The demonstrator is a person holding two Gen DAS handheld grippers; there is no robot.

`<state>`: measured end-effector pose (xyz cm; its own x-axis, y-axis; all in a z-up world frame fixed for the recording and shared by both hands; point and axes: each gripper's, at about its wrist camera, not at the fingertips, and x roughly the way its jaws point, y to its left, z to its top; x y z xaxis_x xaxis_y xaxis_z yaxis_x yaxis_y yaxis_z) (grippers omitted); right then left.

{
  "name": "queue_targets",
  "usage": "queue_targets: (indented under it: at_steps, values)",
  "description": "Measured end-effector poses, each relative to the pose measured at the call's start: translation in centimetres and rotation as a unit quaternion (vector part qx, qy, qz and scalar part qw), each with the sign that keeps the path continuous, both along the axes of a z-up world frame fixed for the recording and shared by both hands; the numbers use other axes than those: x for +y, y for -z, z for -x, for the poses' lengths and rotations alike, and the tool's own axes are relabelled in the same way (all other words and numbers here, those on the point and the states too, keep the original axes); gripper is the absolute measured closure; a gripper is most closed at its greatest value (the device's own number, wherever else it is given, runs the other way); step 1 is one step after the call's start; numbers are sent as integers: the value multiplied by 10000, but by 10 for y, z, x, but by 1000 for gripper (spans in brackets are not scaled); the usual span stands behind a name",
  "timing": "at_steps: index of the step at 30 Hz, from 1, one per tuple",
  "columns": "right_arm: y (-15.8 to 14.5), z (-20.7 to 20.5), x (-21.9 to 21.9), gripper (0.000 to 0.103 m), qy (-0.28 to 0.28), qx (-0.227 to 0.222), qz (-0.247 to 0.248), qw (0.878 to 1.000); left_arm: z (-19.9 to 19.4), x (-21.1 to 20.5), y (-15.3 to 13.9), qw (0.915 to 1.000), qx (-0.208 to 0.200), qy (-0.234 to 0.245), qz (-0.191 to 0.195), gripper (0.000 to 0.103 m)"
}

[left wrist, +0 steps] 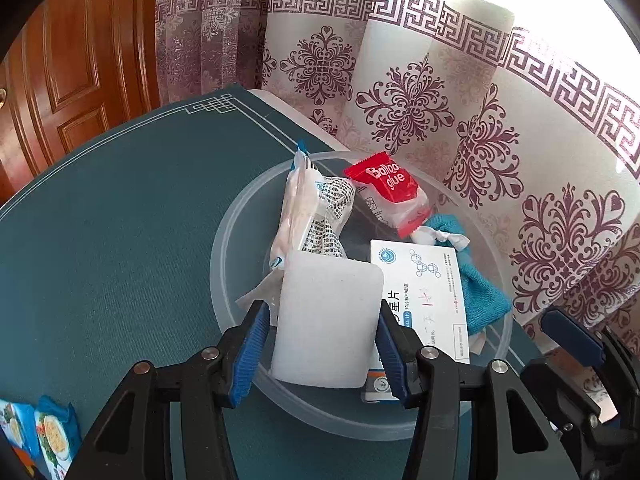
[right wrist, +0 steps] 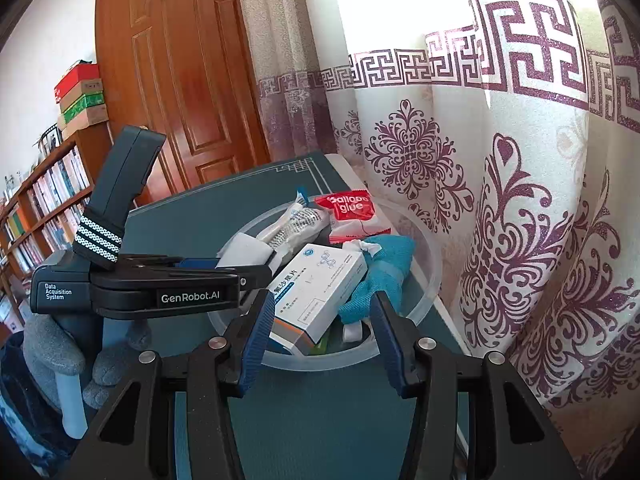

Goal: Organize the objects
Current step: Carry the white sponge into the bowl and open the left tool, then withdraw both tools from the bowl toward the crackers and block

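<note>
Just beyond the left gripper (left wrist: pixel 320 344), inside the round translucent plastic bowl (left wrist: pixel 224 240), a red-and-clear packet (left wrist: pixel 390 192) reads "Balloon glue", and a white cardboard medicine box (left wrist: pixel 424 280) carries a round blue logo and Chinese print too small to read. Left of the packet lies a long clear wrapper (left wrist: pixel 308 208) covered in dense black text that cannot be made out. Beyond the box sits a crumpled teal cloth (left wrist: pixel 480 288), partly covered by the box.

The left gripper is clamped on a white rectangular foam sponge (left wrist: pixel 326 320), both blue pads pressing its sides, holding it upright over the near part of the bowl; the sponge hides the box's left end. In the right wrist view that gripper's side reads "GenRobot.AI" and "Data Acquisition System".

The right gripper (right wrist: pixel 320 340) stands with its fingers apart, nothing between them, at the near rim of the bowl on the dark green tabletop (right wrist: pixel 320 420). Colourful food packets (left wrist: pixel 44 436) lie cut off at the frame edge, left of the left gripper
</note>
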<state>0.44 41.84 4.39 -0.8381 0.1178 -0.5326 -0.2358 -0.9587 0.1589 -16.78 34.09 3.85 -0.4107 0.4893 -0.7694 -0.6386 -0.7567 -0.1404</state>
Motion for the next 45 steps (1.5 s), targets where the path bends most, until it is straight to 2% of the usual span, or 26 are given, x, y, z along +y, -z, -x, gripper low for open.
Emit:
queue_targets:
  at_steps: [3, 5, 8, 10, 12, 18, 22, 25, 33, 45]
  values:
    - [1, 1, 1, 52, -3, -8, 14, 10000, 1, 2, 2, 10000, 53, -33, 9, 47]
    - [1, 1, 0, 52, -15, -17, 20, 10000, -1, 3, 2, 10000, 65, 23, -14, 41]
    - [2, 1, 0, 52, -18, -30, 38, 10000, -4, 3, 1, 9998, 28, 133, -142, 26]
    - [2, 1, 0, 52, -17, -28, 42, 10000, -8, 2, -3, 9996, 111, 143, -219, 12]
    - [2, 1, 1, 52, -2, -19, 52, 10000, -12, 0, -8, 9994, 199, 113, -243, 8]
    - [2, 0, 0, 52, -16, 0, 61, 10000, -13, -14, -20, 9991, 190, -70, -377, 6]
    - [0, -1, -2, 52, -40, 27, 58, 10000, -13, -27, -27, 9981, 365, -356, -350, 6]
    - [0, -2, -4, 52, -67, 25, 67, 10000, -10, -29, -25, 9968, 528, -598, -99, 6]
    - [0, -3, -8, 52, -100, 22, 60, 9999, -6, -17, 1, 9935, 764, -698, 482, 6]
    - [-1, -5, -8, 52, -70, 28, 75, 9999, -16, -30, -5, 9941, 724, -711, 394, 5]
